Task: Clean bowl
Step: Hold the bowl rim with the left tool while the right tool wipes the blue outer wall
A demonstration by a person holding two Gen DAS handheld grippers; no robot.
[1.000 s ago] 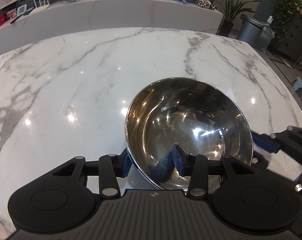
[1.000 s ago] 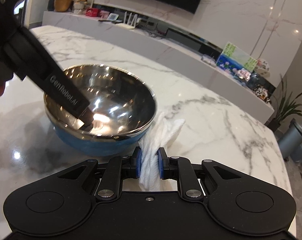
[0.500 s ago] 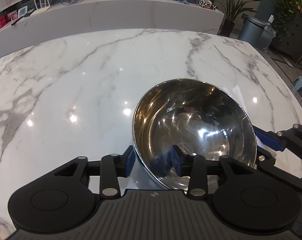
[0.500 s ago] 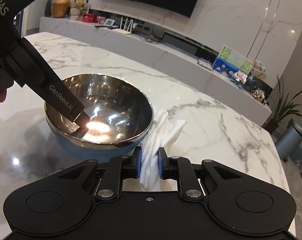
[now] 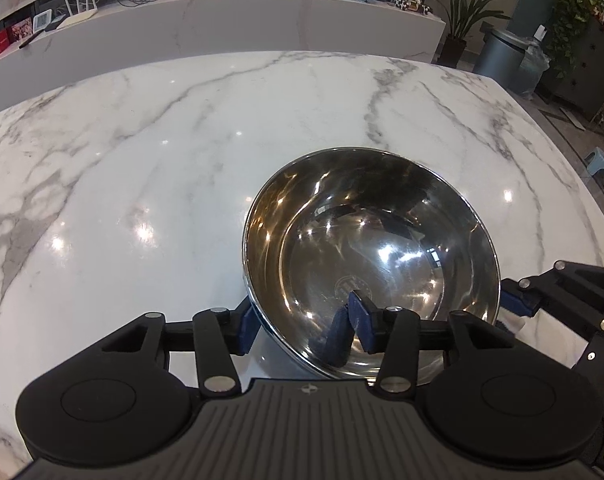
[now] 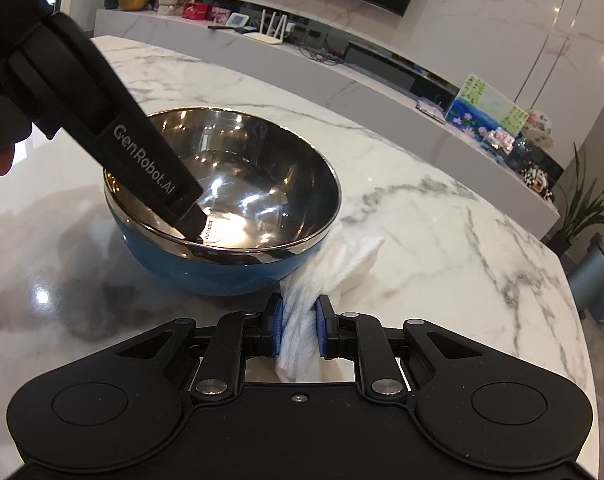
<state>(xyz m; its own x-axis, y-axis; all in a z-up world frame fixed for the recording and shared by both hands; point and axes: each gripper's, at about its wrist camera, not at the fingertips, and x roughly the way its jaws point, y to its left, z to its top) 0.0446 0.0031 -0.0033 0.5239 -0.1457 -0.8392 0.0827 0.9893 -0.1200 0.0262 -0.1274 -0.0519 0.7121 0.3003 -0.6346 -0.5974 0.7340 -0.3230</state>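
A steel bowl [image 5: 382, 240] with a blue outside [image 6: 230, 272] stands on the marble table. My left gripper [image 5: 302, 320] straddles its near rim, one finger inside the bowl and one outside; the gap between the pads is wide, and I cannot tell if they clamp the rim. In the right wrist view the left gripper's finger [image 6: 150, 172] reaches down into the bowl. My right gripper [image 6: 298, 328] is shut on a crumpled white cloth [image 6: 334, 264], which lies against the bowl's right outer side. The right gripper also shows at the right edge of the left wrist view [image 5: 514, 300].
The white marble table [image 5: 182, 160] spreads wide to the left and beyond the bowl. A long marble counter [image 6: 382, 92] with small items runs behind it. A grey bin [image 5: 498, 56] and plants stand on the floor to the right.
The bowl and left gripper have shifted slightly; the bowl sits a little farther from the left camera. The right gripper has risen a little with the cloth still pinched.
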